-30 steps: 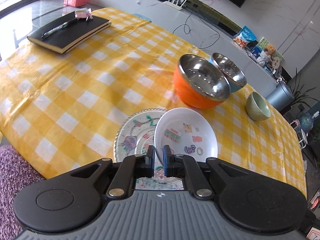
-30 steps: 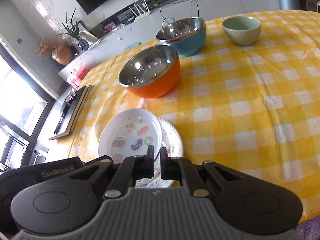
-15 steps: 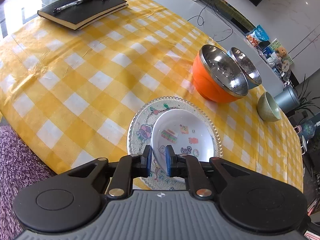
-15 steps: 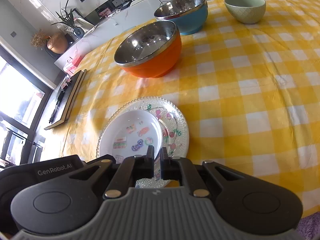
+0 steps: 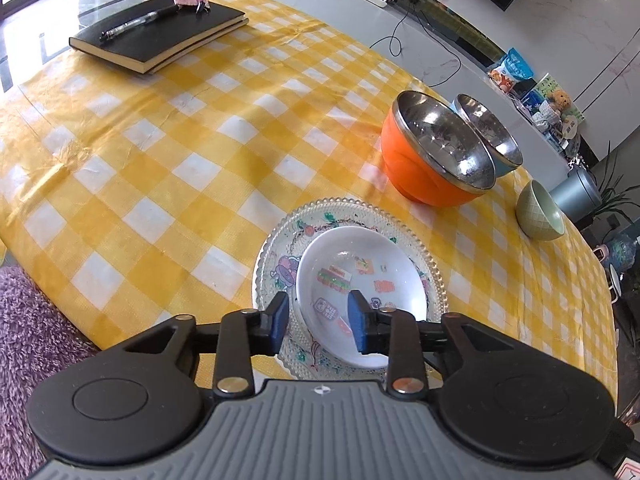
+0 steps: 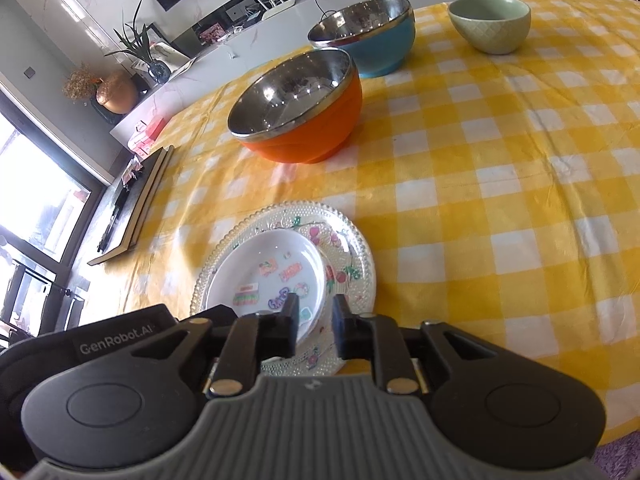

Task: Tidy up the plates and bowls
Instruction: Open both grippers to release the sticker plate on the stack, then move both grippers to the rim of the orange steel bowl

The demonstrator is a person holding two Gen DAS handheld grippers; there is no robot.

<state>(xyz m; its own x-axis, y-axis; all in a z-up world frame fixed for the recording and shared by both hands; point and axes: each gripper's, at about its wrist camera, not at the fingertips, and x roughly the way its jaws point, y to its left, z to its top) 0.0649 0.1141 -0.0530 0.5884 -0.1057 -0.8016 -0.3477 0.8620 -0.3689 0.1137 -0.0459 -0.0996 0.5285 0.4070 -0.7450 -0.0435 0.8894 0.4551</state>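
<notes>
The checked surface [image 5: 168,168] carries an orange steel bowl [image 5: 432,156], blue bowl [image 6: 372,36] and green bowl [image 6: 490,24]. The white sticker plate [image 5: 360,280] sits nested on the beaded glass plate [image 5: 276,252]. Left gripper [image 5: 318,322] and right gripper [image 6: 314,326] fingers are released around its near rim. Plates look stacked; nesting the bowls likely comes next.

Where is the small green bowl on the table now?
The green bowl stands alone at the far right in both wrist views, right of the blue bowl on the yellow checked tablecloth.
</notes>
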